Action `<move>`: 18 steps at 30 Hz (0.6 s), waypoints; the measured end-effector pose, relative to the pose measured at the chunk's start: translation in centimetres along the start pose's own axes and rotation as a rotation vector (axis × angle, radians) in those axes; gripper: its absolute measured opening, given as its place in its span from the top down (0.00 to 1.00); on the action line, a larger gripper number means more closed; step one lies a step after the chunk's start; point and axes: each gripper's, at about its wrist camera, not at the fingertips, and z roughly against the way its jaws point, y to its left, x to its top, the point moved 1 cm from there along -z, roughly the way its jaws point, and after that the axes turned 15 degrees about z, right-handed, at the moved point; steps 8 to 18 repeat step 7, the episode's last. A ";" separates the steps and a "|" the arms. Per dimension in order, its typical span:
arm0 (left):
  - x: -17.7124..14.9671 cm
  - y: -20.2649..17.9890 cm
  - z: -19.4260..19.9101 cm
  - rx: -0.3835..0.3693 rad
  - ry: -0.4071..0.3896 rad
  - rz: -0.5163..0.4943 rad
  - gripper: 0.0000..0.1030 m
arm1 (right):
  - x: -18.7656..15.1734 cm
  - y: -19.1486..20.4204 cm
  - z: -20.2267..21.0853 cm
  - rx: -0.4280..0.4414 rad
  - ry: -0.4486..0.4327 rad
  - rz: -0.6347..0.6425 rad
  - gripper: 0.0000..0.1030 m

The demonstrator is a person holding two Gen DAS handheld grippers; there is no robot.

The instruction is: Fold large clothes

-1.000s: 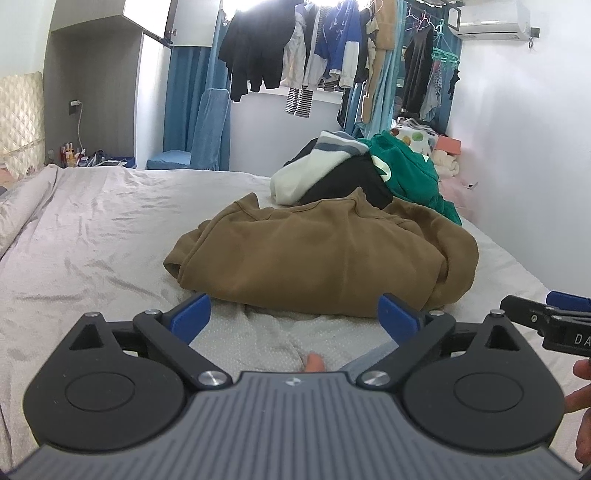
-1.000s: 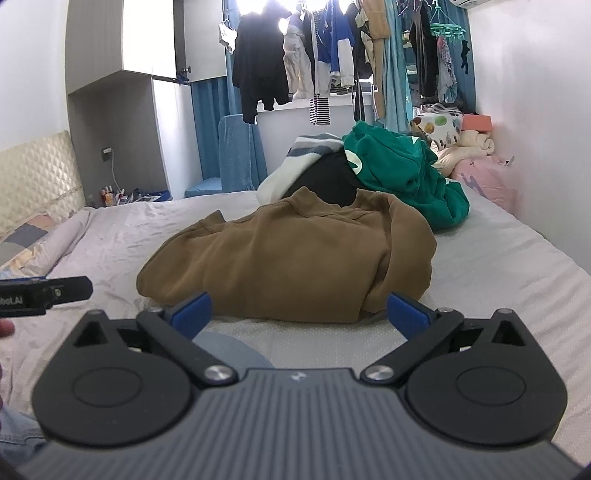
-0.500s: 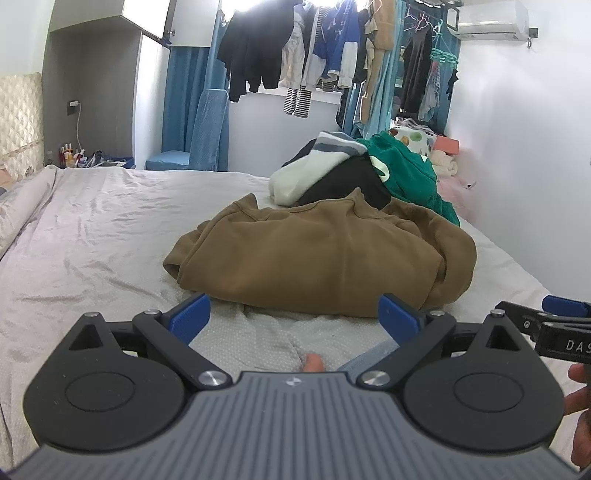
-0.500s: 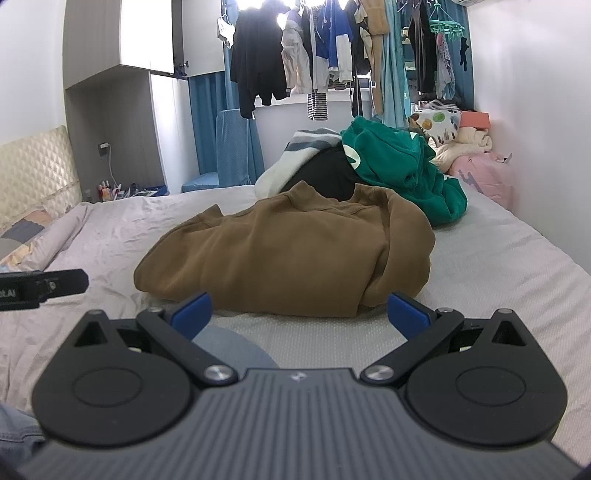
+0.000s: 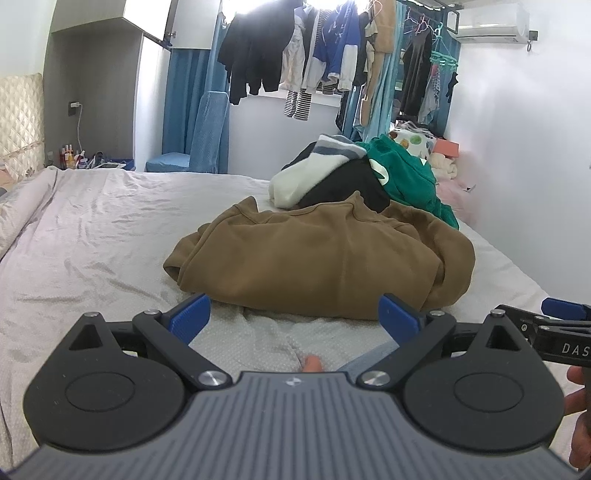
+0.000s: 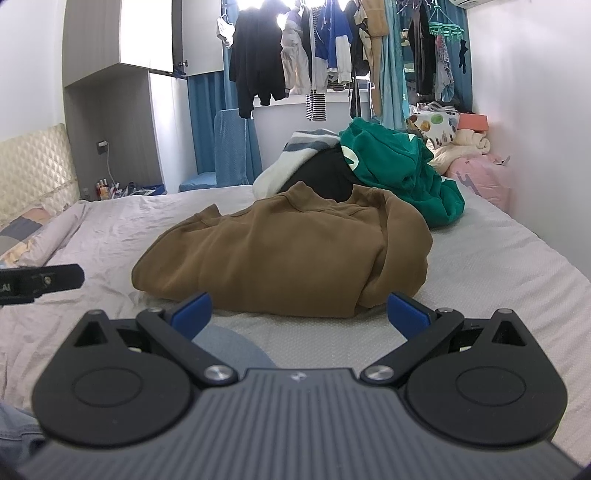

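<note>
Left wrist view: we hold our left gripper (image 5: 294,314) wide apart, empty, just short of the brown sweater (image 5: 325,258) on the bed (image 5: 92,236). Right wrist view: our right gripper (image 6: 299,312) gapes wide, empty, near that sweater.

White walls (image 5: 517,129), blue curtains (image 5: 184,107) — a bright window (image 5: 258,7) behind hanging laundry (image 5: 317,62).

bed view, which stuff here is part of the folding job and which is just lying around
Part of the job:
brown sweatshirt
left tool, open
right tool, open
bed sheet

Just lying about:
green hoodie
black garment
hanging clothes
pink bag
</note>
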 end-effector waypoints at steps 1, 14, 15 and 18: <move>0.0 0.0 0.0 0.000 -0.001 0.002 0.04 | 0.0 0.0 0.0 0.000 0.002 0.000 0.00; 0.0 0.0 0.1 -0.006 0.000 0.004 0.04 | 0.0 -0.1 0.1 0.001 0.000 0.002 0.00; 0.0 0.0 0.1 -0.006 0.000 0.004 0.04 | 0.0 -0.1 0.1 0.001 0.000 0.002 0.00; 0.0 0.0 0.1 -0.006 0.000 0.004 0.04 | 0.0 -0.1 0.1 0.001 0.000 0.002 0.00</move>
